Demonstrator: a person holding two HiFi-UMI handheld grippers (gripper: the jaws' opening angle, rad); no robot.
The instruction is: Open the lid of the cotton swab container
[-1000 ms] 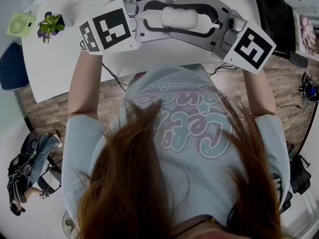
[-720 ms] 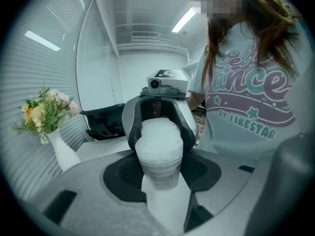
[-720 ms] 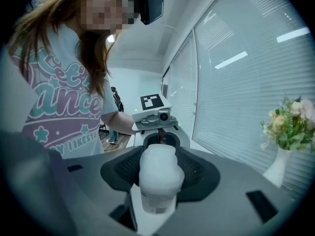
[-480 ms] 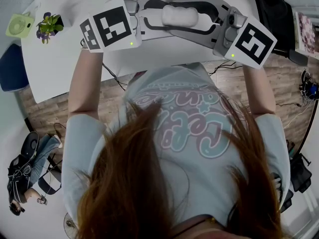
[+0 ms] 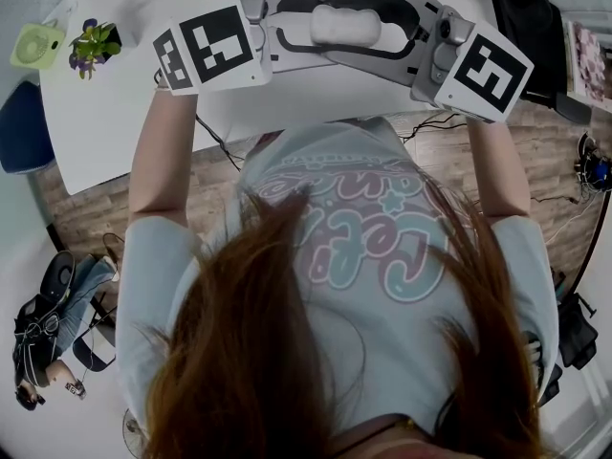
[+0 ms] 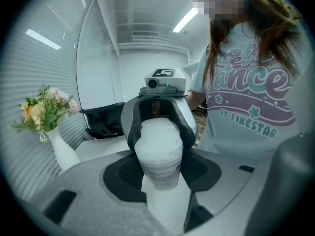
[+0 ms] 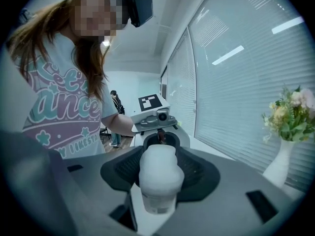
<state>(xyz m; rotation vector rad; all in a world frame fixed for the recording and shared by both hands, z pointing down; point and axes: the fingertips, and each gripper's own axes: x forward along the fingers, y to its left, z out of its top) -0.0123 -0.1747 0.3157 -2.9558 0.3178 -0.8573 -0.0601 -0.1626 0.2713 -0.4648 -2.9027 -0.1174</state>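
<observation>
Nothing has shifted. Head view: my left gripper [image 5: 292,29] and right gripper [image 5: 406,32] stay clamped on opposite ends of the cotton swab container [image 5: 344,25], over the table [image 5: 115,113] near its front edge. Left gripper view: flowers [image 6: 47,113] well aside. Right gripper view: blinds [image 7: 236,58] well beyond.

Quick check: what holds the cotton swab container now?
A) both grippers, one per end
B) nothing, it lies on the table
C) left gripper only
A: the left gripper and right gripper each have jaws closed on an end of the cotton swab container.
</observation>
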